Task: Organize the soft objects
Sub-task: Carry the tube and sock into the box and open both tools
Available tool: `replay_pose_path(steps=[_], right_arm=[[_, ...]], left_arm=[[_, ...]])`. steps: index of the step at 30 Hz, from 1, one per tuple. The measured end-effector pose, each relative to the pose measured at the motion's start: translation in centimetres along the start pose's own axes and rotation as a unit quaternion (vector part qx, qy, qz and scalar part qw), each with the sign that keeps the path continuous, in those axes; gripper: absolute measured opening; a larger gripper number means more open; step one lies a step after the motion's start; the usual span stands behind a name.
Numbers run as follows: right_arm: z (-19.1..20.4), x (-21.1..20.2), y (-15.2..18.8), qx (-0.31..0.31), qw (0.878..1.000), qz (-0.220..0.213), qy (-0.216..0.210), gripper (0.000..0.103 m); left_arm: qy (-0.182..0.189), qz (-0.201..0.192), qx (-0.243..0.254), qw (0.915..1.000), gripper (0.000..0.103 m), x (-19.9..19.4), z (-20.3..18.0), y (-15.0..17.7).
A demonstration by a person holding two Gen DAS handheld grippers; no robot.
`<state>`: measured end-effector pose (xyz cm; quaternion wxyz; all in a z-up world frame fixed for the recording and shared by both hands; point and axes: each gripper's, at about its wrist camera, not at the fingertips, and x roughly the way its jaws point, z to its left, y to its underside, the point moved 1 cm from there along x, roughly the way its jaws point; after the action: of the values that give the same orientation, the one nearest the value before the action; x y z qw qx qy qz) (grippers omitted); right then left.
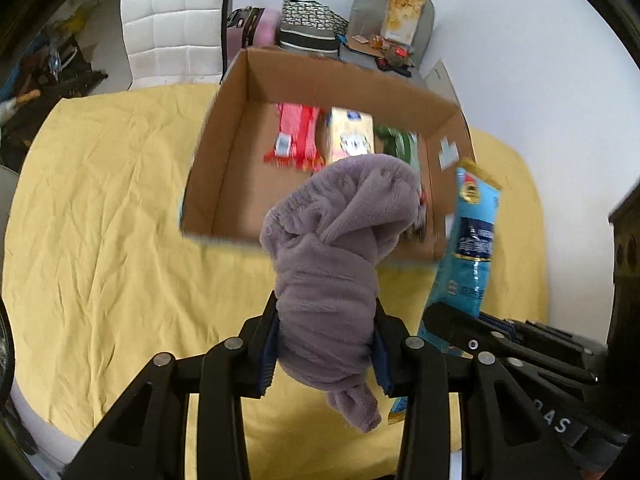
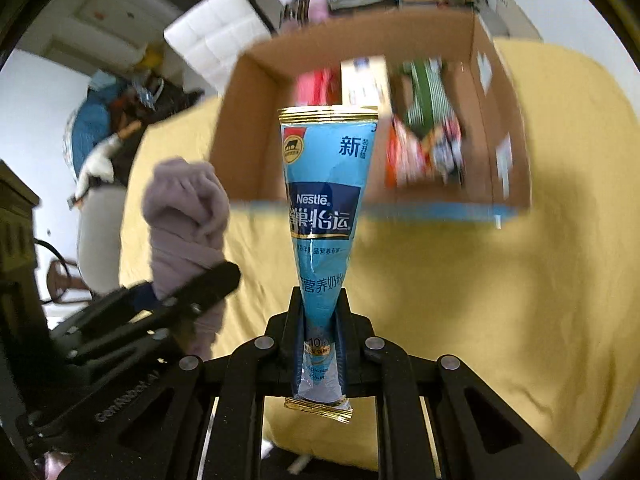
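Note:
My left gripper (image 1: 325,320) is shut on a bundled mauve fleece cloth (image 1: 336,240) and holds it up above the yellow tablecloth (image 1: 120,200), just short of the open cardboard box (image 1: 224,160). My right gripper (image 2: 320,312) is shut on a blue Nestle milk-powder pouch (image 2: 326,184), held upright in front of the same box (image 2: 256,128). The pouch also shows at the right of the left wrist view (image 1: 472,232), and the cloth at the left of the right wrist view (image 2: 184,208). The box holds a red pack (image 1: 296,136), a yellow carton (image 1: 352,132) and a green pack (image 1: 400,140).
A white padded chair (image 1: 176,28) stands behind the table at the left. Bags (image 1: 308,24) and a grey chair with clutter (image 1: 392,20) stand behind the box by the white wall. Dark furniture (image 1: 628,260) is at the right edge.

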<state>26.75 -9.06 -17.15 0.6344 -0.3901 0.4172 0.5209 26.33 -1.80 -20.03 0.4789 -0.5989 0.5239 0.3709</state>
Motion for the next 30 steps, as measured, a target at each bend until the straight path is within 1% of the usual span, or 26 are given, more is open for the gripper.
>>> replay_pose_path(steps=[2, 3, 5, 8, 12, 14, 16, 22, 25, 29, 30], right_arm=[[0.2, -0.4, -2.3, 0.004, 1.000, -0.014, -0.001, 0.014], [0.5, -0.5, -3.6, 0.007, 1.000, -0.019, -0.002, 0.014], [0.6, -0.2, -5.6, 0.019, 0.999, -0.026, 0.002, 0.014], [0.5, 0.7, -8.4, 0.033, 0.999, -0.034, 0.011, 0.014], [-0.7, 2.5, -11.4, 0.058, 0.997, -0.039, 0.020, 0.014], [-1.4, 3.6, -12.6, 0.072, 0.996, -0.038, 0.022, 0.014], [-2.7, 4.4, -13.6, 0.080, 0.996, -0.036, 0.026, 0.014], [-4.2, 8.1, -14.8, 0.087, 0.995, -0.018, 0.034, 0.014], [-4.7, 9.9, -15.0, 0.089, 0.995, 0.002, 0.037, 0.014], [-5.5, 12.2, -14.8, 0.092, 0.995, 0.029, 0.036, 0.015], [-5.5, 12.5, -14.7, 0.091, 0.994, 0.037, 0.037, 0.016]], left_arm=[[0.012, 0.013, -0.021, 0.9996, 0.036, 0.7, 1.1, -2.5], [0.018, 0.018, -0.029, 0.9993, 0.036, 0.8, 1.2, -3.1], [0.031, 0.041, -0.039, 0.9979, 0.036, 2.1, 1.9, -5.2], [0.041, 0.066, -0.051, 0.9957, 0.036, 4.1, 2.6, -7.0], [0.051, 0.112, -0.066, 0.9902, 0.036, 7.4, 3.1, -8.8], [0.047, 0.130, -0.065, 0.9883, 0.036, 8.9, 3.2, -9.5], [0.040, 0.146, -0.063, 0.9864, 0.036, 10.5, 3.2, -10.0], [0.019, 0.179, -0.059, 0.9819, 0.036, 14.1, 3.6, -10.5], [0.012, 0.190, -0.058, 0.9801, 0.038, 15.2, 3.8, -10.4], [-0.011, 0.203, -0.063, 0.9770, 0.038, 16.3, 4.1, -10.2], [-0.018, 0.206, -0.064, 0.9763, 0.039, 16.4, 4.2, -10.0]])
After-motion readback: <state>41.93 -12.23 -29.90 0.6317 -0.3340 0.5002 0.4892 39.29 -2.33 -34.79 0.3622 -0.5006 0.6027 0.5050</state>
